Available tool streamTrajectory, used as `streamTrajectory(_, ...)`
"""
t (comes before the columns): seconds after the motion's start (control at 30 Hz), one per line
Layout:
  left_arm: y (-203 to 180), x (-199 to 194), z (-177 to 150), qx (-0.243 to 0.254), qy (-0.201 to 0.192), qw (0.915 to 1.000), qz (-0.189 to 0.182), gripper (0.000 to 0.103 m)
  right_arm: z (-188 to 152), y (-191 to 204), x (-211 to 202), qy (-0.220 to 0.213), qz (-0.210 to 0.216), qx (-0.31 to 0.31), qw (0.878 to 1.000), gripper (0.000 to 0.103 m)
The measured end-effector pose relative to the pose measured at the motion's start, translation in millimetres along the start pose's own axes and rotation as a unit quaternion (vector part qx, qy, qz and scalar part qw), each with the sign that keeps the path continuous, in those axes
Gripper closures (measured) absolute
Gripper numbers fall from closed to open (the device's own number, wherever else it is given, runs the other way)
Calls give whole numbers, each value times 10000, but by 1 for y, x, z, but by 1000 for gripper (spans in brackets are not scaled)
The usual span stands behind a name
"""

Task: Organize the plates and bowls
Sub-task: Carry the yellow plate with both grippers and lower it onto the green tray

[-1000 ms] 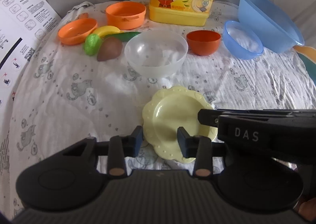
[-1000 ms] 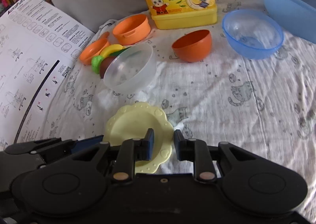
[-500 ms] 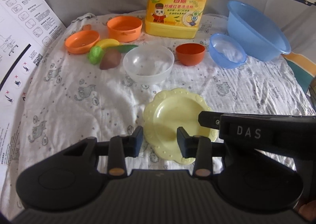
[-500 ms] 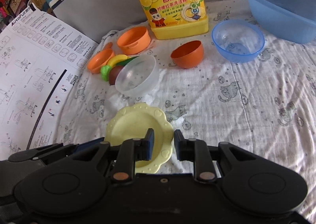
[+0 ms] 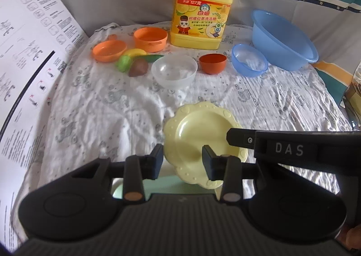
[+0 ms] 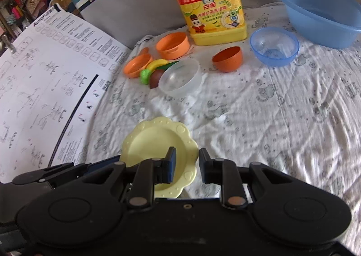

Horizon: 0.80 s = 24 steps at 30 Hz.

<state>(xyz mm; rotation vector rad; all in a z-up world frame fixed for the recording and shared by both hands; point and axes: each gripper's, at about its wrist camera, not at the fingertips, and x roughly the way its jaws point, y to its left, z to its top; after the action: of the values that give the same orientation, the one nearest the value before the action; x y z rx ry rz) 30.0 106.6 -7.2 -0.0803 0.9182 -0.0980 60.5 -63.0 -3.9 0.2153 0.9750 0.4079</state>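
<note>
Yellow plate lower centre, rim between both part-spread grippers: left, right | grip unclear | bare cloth right

Left gripper pointed steeply downward, jaws parted by a moderate gap, nothing pressed between the pads. Its black fingers sat level with each other, no visible roll.

Right gripper also angled downward, jaws set narrower than the left pair, likewise clamped on nothing. One blue-faced pad showed on its left finger.

The two tools were held side by side, close together: the right gripper's black body, lettered DAS, crossed the right side of the left wrist view. A fingertip of the person showed at that view's lower right edge.
</note>
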Motion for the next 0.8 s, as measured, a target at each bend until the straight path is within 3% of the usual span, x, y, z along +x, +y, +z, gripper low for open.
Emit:
streamTrajectory(0.4,13,-37,-41,-119,-16,9999,10,66,-36,21,-23,123,168,-294,9993,81)
streamTrajectory(0.8,32,-36,-77,-316,253,9992,-21,66,-66,33,-12,594,211,-517,9967,81)
